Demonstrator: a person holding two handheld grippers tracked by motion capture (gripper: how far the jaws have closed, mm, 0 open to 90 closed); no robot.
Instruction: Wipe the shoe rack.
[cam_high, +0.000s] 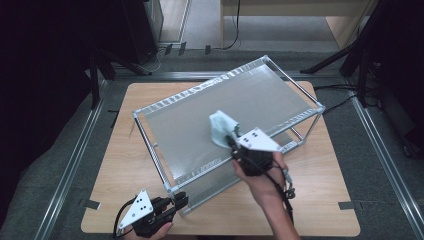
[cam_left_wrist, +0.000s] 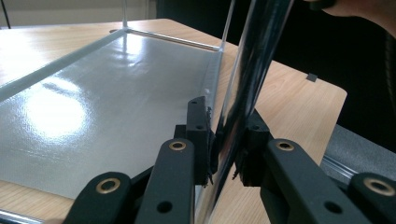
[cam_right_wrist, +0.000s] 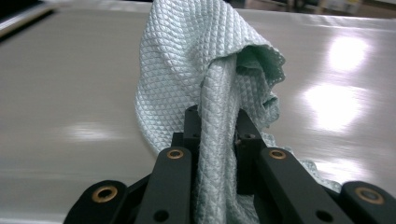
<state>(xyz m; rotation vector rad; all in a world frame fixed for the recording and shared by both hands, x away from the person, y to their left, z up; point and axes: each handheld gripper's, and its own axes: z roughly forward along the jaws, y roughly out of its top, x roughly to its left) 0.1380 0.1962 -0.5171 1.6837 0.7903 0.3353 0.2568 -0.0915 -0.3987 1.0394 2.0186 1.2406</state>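
The right claw (cam_right_wrist: 218, 135) clamps a bunched pale-green cloth (cam_right_wrist: 210, 60) between its jaws, the fabric pinched into a thick rope so that a loose wad stands proud of the tips and can be dragged flat across the grey top panel (cam_high: 210, 115) of a metal-framed shelf rack (cam_high: 150, 106). In the high view the cloth (cam_high: 221, 129) rests on that panel near its front-right edge, just ahead of the right claw (cam_high: 231, 142). The left claw (cam_left_wrist: 227, 144) is closed on the rack's shiny upright corner post (cam_left_wrist: 252, 60) at the near-left corner, apparently to steady the frame against the push of wiping. The rack sits askew on the wooden tabletop (cam_high: 125, 165), its long axis running from near left to far right. The gathered cloth points away from the person, along the jaws.
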